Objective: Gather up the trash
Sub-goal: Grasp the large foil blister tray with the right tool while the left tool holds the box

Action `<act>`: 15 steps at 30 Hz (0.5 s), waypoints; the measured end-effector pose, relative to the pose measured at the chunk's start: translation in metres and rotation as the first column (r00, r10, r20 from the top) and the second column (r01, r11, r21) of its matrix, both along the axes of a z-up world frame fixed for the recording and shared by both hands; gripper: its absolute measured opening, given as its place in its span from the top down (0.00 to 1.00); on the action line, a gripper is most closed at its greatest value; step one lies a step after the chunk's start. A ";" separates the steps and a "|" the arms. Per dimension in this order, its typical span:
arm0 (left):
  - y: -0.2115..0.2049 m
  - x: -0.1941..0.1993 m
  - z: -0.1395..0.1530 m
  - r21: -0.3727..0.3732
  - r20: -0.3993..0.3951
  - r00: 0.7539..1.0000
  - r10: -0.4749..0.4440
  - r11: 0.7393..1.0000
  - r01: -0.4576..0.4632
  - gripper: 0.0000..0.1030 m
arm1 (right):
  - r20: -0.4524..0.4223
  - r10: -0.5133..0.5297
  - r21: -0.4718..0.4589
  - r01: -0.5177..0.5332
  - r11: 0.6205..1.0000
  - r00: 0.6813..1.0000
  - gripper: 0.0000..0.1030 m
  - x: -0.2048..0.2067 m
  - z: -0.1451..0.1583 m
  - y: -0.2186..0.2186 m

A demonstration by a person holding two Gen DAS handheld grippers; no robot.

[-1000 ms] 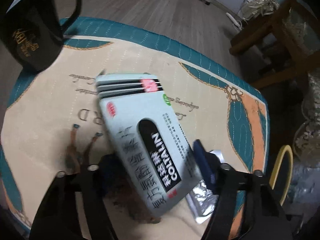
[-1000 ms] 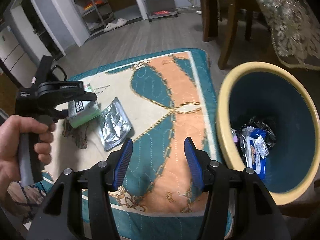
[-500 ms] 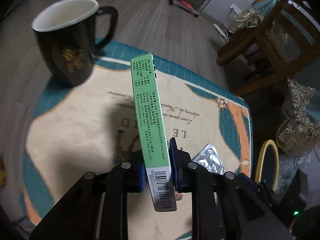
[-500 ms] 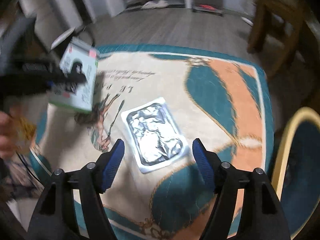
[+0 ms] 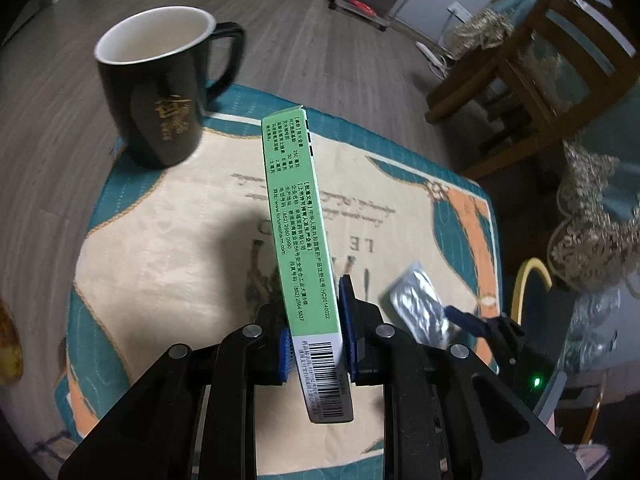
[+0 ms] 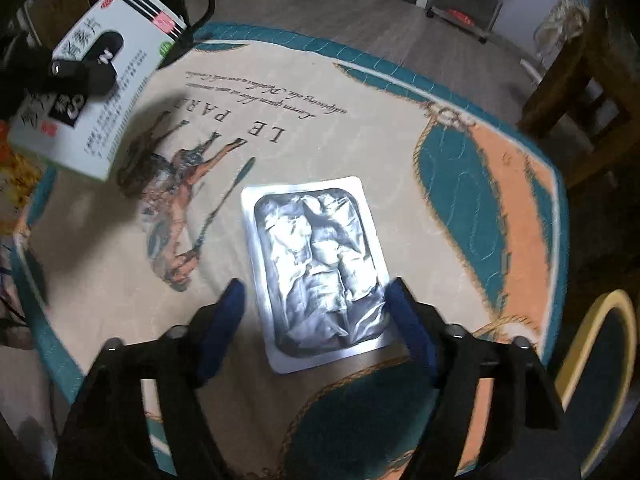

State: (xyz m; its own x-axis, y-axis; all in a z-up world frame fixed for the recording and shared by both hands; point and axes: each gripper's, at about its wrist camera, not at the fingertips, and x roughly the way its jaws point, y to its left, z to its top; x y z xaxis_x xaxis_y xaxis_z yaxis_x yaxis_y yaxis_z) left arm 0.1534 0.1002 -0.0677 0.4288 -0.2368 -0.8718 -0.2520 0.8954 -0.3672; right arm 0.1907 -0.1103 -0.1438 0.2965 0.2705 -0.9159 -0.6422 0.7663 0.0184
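My left gripper (image 5: 316, 340) is shut on a medicine box (image 5: 298, 240), held on edge above the mat with its green side facing the camera. The right wrist view shows the same medicine box (image 6: 92, 96) lifted at the upper left, its white face showing. A silver foil blister pack (image 6: 316, 264) lies flat on the mat (image 6: 360, 128). My right gripper (image 6: 316, 308) hangs over the pack's near end with a blue pad on either side; its jaws are closing and the pads do not press on the foil. The foil pack (image 5: 420, 308) also shows in the left wrist view.
A black mug (image 5: 160, 96) stands on the mat's far left corner. A yellow-rimmed bin (image 6: 596, 356) sits off the mat's right edge, its rim (image 5: 528, 284) also seen from the left. A wooden chair (image 5: 532, 68) and a lace-covered table stand on the right.
My left gripper closed on the box, turned it on edge and lifted it off the mat. My right gripper swung left from the bin and dropped over the foil pack.
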 end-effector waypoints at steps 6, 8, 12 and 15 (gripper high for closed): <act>-0.016 -0.004 0.007 0.020 0.007 0.999 -0.039 0.999 0.039 0.80 | -0.030 -0.038 0.075 0.040 0.996 0.999 0.43 -0.010 0.009 -0.014; -0.022 -0.006 0.010 0.028 0.010 0.999 -0.054 0.998 0.053 0.80 | -0.033 -0.066 0.101 0.069 0.992 0.997 0.43 -0.015 0.015 -0.021; -0.033 -0.009 0.016 0.032 0.021 0.996 -0.084 0.996 0.083 0.80 | -0.026 -0.107 0.140 0.110 0.984 0.994 0.43 -0.025 0.030 -0.035; -0.044 -0.011 0.022 0.032 0.033 0.994 -0.106 0.994 0.105 0.80 | -0.013 -0.136 0.164 0.136 0.977 0.991 0.43 -0.031 0.043 -0.047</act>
